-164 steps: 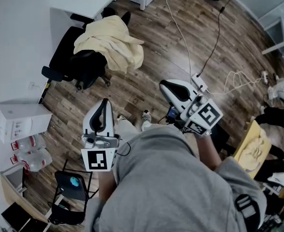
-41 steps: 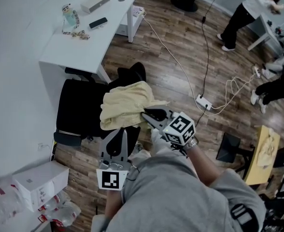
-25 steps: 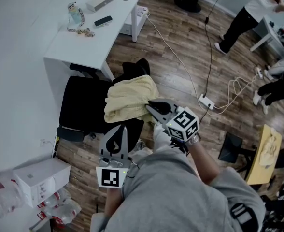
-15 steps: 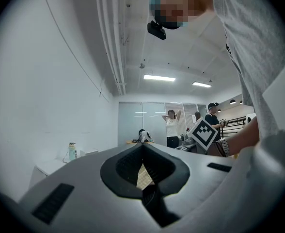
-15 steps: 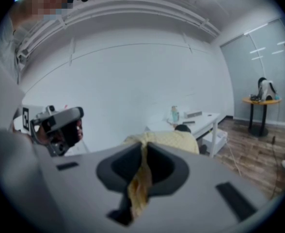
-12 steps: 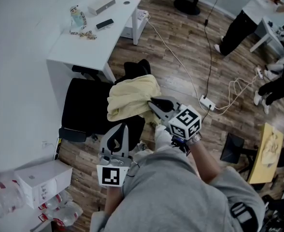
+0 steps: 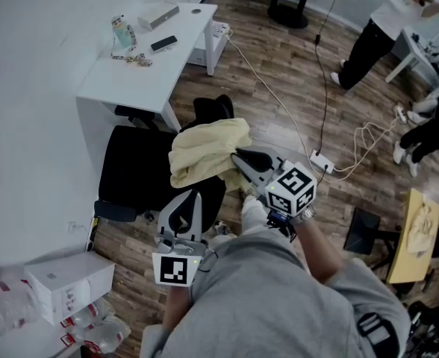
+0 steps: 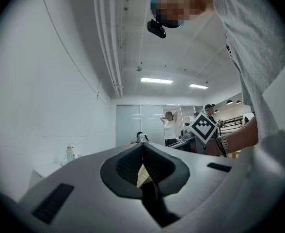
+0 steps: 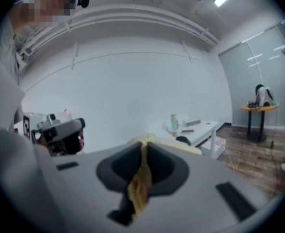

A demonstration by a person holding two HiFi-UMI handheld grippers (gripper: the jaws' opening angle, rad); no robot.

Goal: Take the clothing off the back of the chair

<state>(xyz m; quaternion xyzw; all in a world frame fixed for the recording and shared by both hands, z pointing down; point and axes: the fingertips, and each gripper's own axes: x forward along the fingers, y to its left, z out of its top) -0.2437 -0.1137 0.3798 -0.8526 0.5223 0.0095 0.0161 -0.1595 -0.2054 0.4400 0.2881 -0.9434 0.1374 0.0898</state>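
While one pale yellow cloth garment [image 7: 204, 149] sits bunched on the back of one black office chair [image 7: 134, 177], centre of the head view, the right tongs [image 7: 237, 154] pinch its right edge. The right gripper view shows yellow fabric clamped down the seam between the jaws. Left tongs [image 7: 190, 195], lower centre, are pressed together just below the garment with nothing clamped; a yellow sliver shows past their tips.

Two marker cubes, left [image 7: 171, 268] and right [image 7: 290, 190], carry black-and-white square patterns.

One white table [image 7: 141, 77], upper left, carries four things:
- one clear bottle [image 7: 119, 30]
- one dark phone [image 7: 163, 43]
- one flat white box [image 7: 158, 16]
- one small heap of keys [image 7: 139, 58]

One white carton [image 7: 69, 288] lower left, print too small to read. One white power strip [image 7: 320, 162] on the wood floor right of centre. One standing person [image 7: 376, 28] upper right, and another's dark legs [image 7: 432, 129] at the right edge.
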